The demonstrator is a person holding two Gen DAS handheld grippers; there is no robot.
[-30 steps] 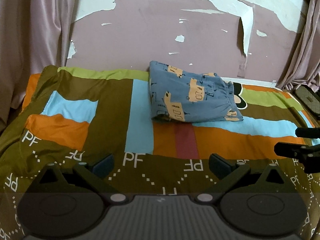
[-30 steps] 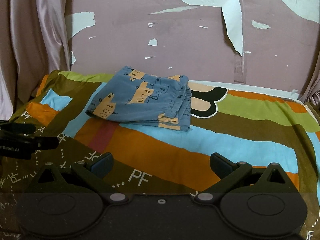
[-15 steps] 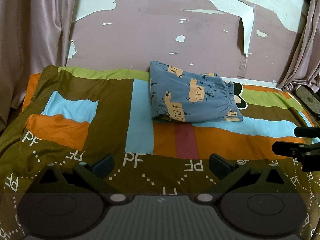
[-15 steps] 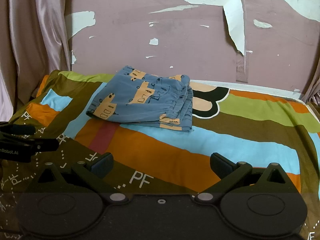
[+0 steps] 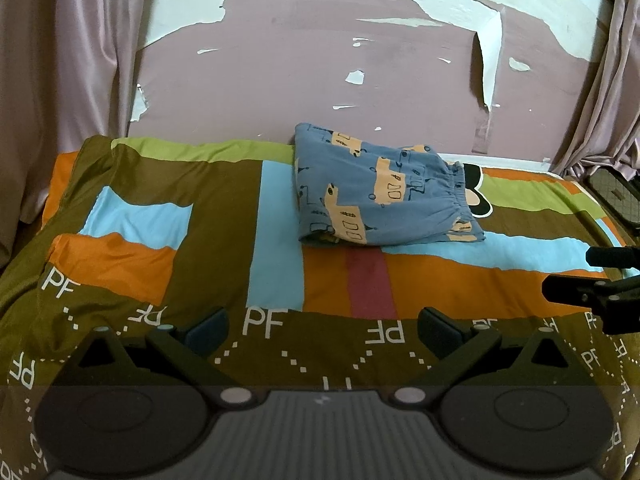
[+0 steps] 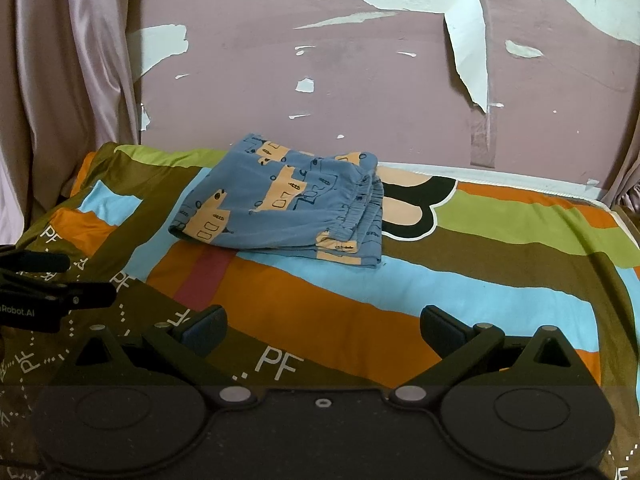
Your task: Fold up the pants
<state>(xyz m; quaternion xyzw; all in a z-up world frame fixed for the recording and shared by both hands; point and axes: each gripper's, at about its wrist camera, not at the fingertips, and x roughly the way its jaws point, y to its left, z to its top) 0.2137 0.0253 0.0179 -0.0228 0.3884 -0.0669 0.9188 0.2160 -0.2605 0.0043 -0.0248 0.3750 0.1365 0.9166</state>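
Pants (image 5: 380, 192) lay folded into a compact blue bundle well ahead of both sets of fingers, on the striped bedspread (image 5: 200, 184) close to the peeling wall (image 5: 280, 60). You held your left gripper (image 5: 322, 330) with its fingers spread wide and nothing between them, low over the near edge of the bed; from there the bundle sat ahead and slightly to the right of the gap. Your right gripper (image 6: 322, 330) was just as wide open and empty, and from its fingers the bundle sat ahead and to the left. Each tool showed at the edge of the other's view, so you had them side by side and well short of the cloth.

Judging by the tidy stack, with the elastic waistband (image 6: 352, 204) lying on the side nearer your right fingers, the folding looked finished. To close the step well, you needed only to hold both tools clear of the bundle and avoid dragging the bedspread, since a tug on it could have slid the layers apart.

How many layers the bundle held could not be counted. Its far side and underside were hidden, so whether the lower hems lined up could not be judged. The bed's near edge was covered by the gripper bodies.
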